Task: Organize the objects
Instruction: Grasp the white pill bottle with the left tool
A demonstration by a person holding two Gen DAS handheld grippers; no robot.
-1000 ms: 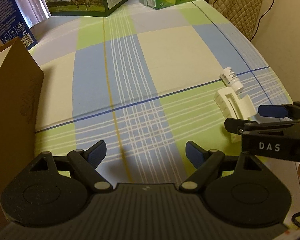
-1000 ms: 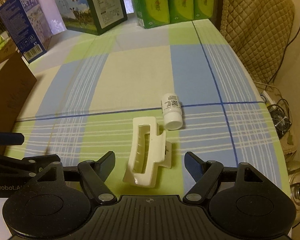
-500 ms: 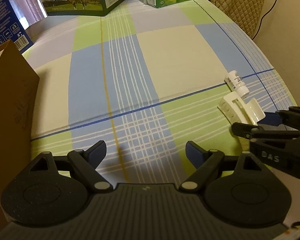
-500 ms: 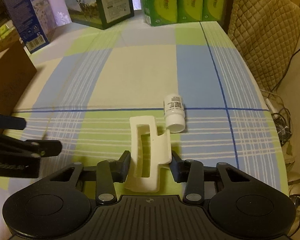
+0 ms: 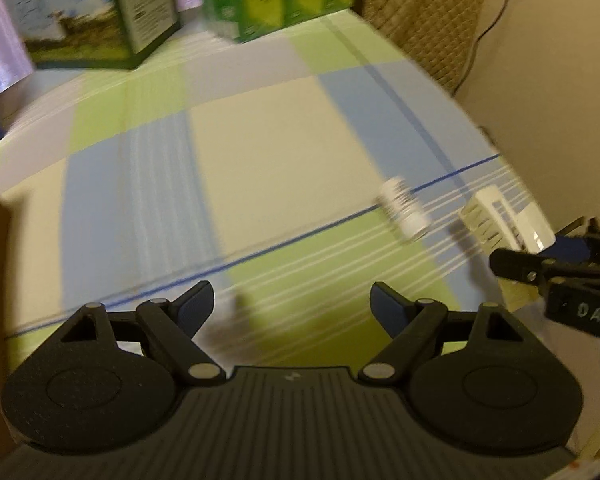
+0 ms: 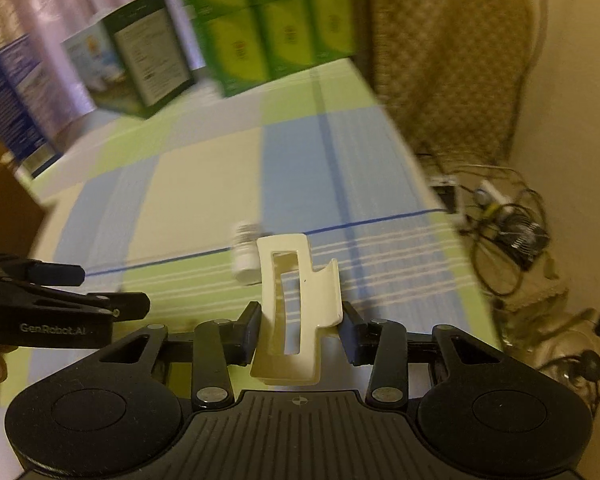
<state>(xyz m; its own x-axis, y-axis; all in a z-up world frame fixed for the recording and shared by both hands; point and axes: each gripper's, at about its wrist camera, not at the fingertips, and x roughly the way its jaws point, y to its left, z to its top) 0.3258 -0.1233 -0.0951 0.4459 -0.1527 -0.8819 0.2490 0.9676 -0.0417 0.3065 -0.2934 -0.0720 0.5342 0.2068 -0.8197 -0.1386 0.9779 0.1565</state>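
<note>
My right gripper (image 6: pixel 300 330) has clenched on the white hair clip (image 6: pixel 296 304), which 1 second ago lay flat on the checked tablecloth (image 5: pixel 260 152); it is now lifted, just right of the small white bottle (image 5: pixel 404 212). My left gripper (image 5: pixel 292 304) remains spread and empty, left of the bottle. Pickup judged complete; transport pending.

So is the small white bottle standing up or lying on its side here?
Lying on its side. The small white bottle rests lengthwise on the tablecloth, beside the hair clip held in the right claw.
</note>
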